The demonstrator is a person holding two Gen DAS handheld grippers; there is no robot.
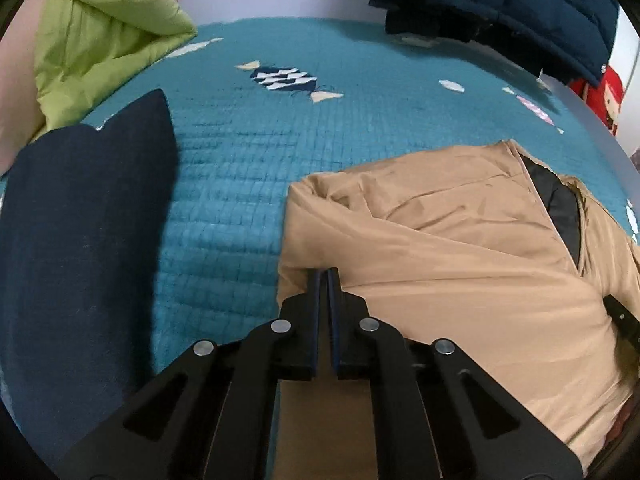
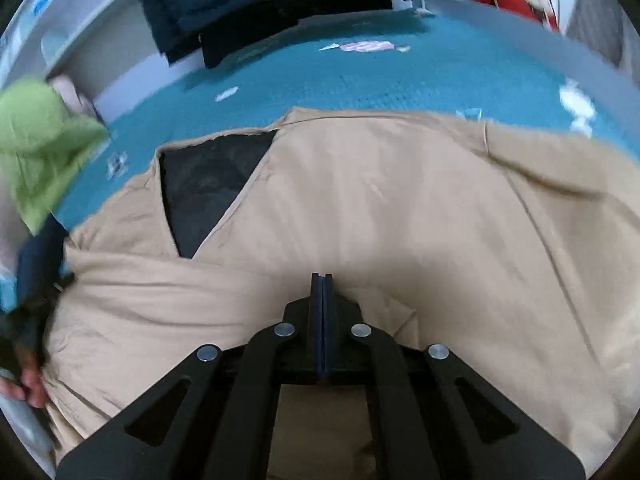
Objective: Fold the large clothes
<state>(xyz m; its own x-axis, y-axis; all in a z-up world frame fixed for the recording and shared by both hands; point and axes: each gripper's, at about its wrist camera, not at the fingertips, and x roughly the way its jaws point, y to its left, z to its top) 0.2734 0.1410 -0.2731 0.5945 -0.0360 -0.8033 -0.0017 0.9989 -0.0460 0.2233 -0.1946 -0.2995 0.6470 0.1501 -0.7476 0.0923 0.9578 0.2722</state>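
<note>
A tan jacket (image 1: 460, 240) with a black lining (image 1: 560, 208) lies on the teal quilted bedspread (image 1: 248, 168). My left gripper (image 1: 325, 276) is shut at the jacket's left edge, its jaws nearly together; whether cloth is pinched is hard to tell. In the right wrist view the jacket (image 2: 380, 208) fills the middle, its black lining (image 2: 208, 184) showing at the open front. My right gripper (image 2: 322, 280) is shut over the jacket's lower part, jaws pressed together, with tan cloth around the tips.
A folded dark navy garment (image 1: 88, 240) lies left of the jacket. A lime green garment (image 1: 104, 28) sits at the far left corner. A stack of dark blue puffy clothes (image 1: 500, 4) is at the far edge. A red plush toy (image 1: 608, 96) is far right.
</note>
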